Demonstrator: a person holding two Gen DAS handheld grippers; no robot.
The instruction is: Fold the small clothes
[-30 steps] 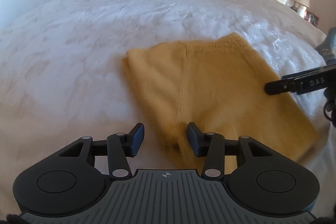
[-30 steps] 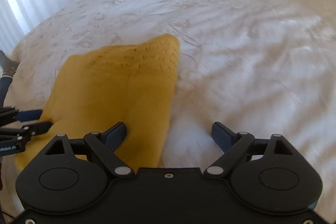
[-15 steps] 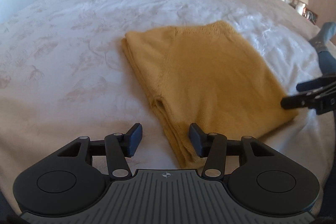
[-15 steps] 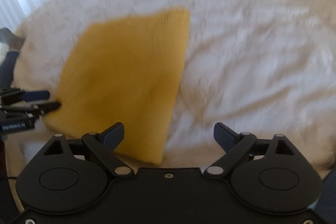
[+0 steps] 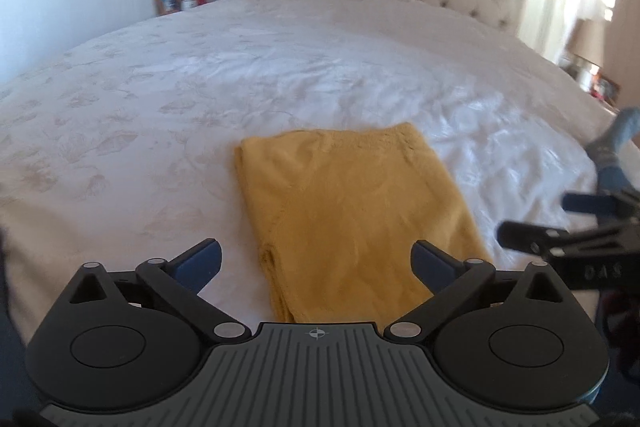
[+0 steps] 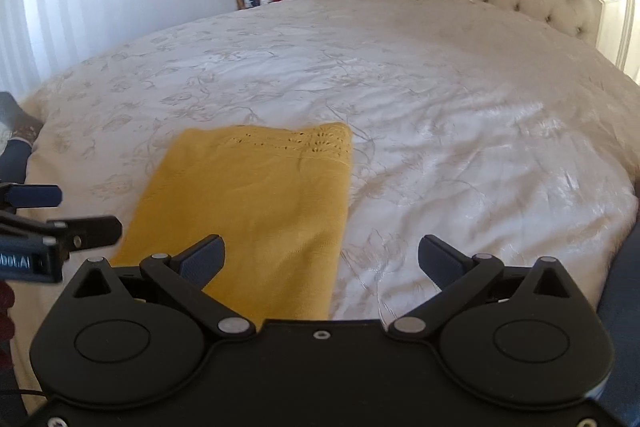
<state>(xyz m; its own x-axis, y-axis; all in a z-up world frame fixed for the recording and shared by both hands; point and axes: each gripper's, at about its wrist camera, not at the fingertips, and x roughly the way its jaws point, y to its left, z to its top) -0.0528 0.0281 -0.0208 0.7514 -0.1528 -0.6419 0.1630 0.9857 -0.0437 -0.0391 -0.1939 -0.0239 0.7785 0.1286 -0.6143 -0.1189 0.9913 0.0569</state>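
While the yellow knit garment (image 5: 352,219) lies flat on the bed (image 5: 200,87), folded to a narrow oblong near the foot edge, the step in hand appears to be the next fold, or release after the last one.

Method, judged: take both near corners together, lift low, carry them toward the lace-patterned far hem (image 6: 296,141), and lay down without dragging; the knit looks soft and liable to slip over the smooth cover.

Left hand-held gripper (image 5: 316,263): jaws spread wide, grasping nothing, poised above the near end of the garment; contact cannot be confirmed.

Right hand-held gripper (image 6: 320,259): jaws likewise spread wide, empty, above the garment's right-hand edge and bare bed cover.
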